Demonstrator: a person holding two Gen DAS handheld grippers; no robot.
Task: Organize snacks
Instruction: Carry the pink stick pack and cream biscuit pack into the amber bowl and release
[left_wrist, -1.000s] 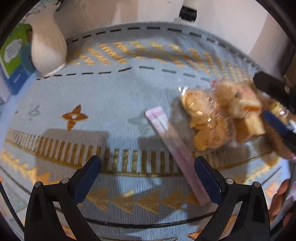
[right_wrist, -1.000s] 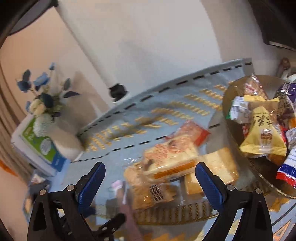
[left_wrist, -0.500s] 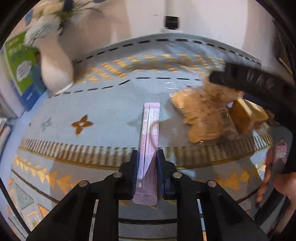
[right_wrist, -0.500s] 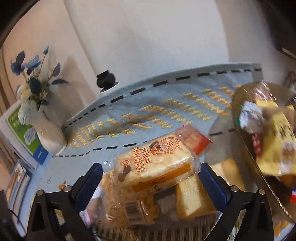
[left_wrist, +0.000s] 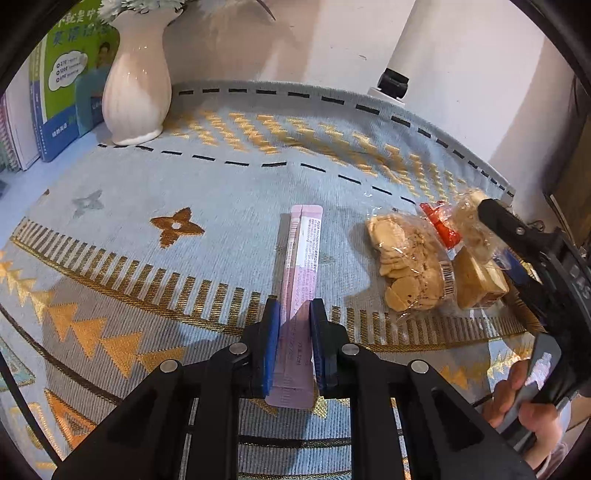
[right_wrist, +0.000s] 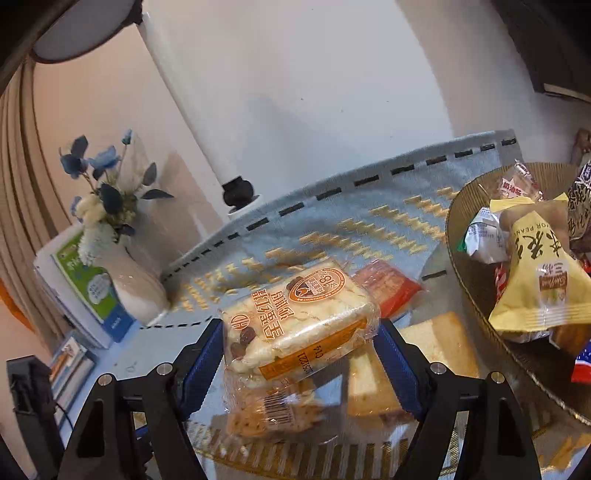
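Between gripper (left_wrist: 292, 325) pads: slim pink sachet (left_wrist: 301, 273), seemingly creased.

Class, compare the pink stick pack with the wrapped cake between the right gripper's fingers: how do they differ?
The pink stick pack is long, thin and flat; the wrapped cake is a thick, squarish block.
The stick pack is opaque pink with small print; the cake shows through clear film with orange lettering.
The left gripper is shut on the stick pack; the right gripper is closing around the cake.
Both are sealed snacks, not yet in the basket.
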